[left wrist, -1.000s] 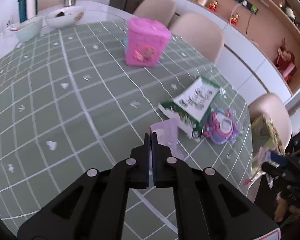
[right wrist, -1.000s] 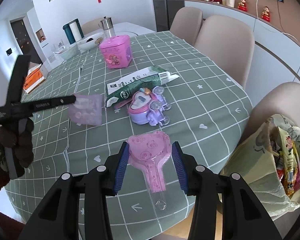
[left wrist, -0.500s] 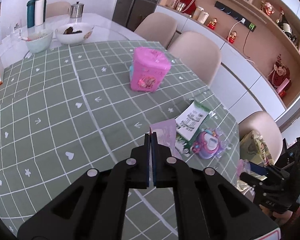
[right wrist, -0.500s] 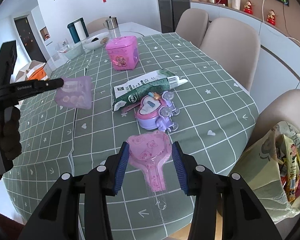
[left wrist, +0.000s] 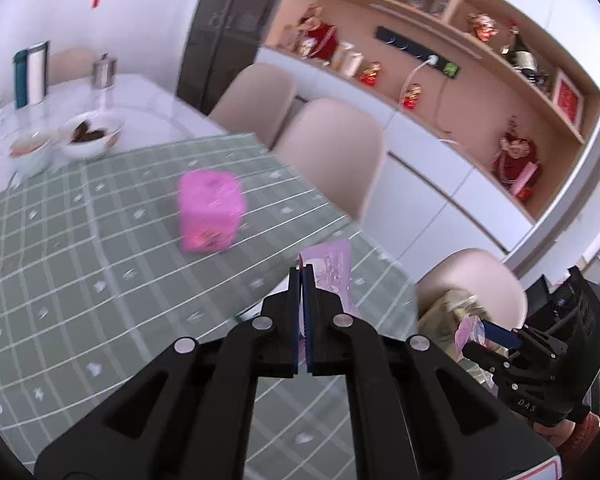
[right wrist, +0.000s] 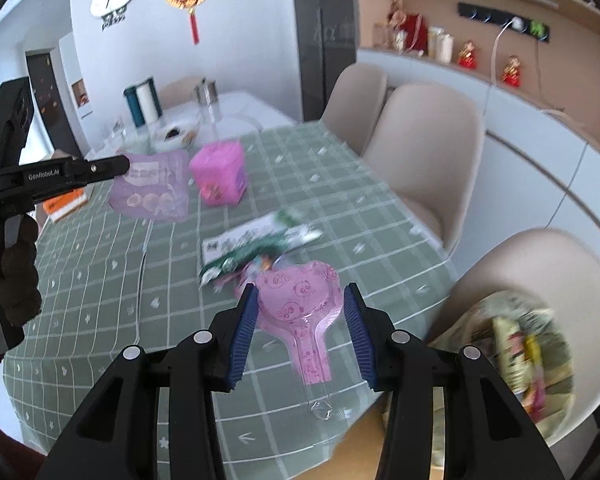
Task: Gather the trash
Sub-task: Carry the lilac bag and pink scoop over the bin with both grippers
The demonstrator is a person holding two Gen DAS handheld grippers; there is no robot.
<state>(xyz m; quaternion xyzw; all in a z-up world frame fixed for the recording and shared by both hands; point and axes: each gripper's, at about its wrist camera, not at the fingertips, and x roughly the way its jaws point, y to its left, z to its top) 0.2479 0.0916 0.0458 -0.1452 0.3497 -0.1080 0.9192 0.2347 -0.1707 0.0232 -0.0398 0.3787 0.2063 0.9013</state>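
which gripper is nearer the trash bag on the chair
Right. The right gripper, holding the pink heart-shaped package, hangs just beside the trash bag. The left gripper, shut on the purple wrapper, is across the table.

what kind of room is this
Most likely a home dining room: a table under a green checked cloth, beige chairs drawn up to it, bowls of food at its far end, and wall shelves of ornaments above white cabinets.
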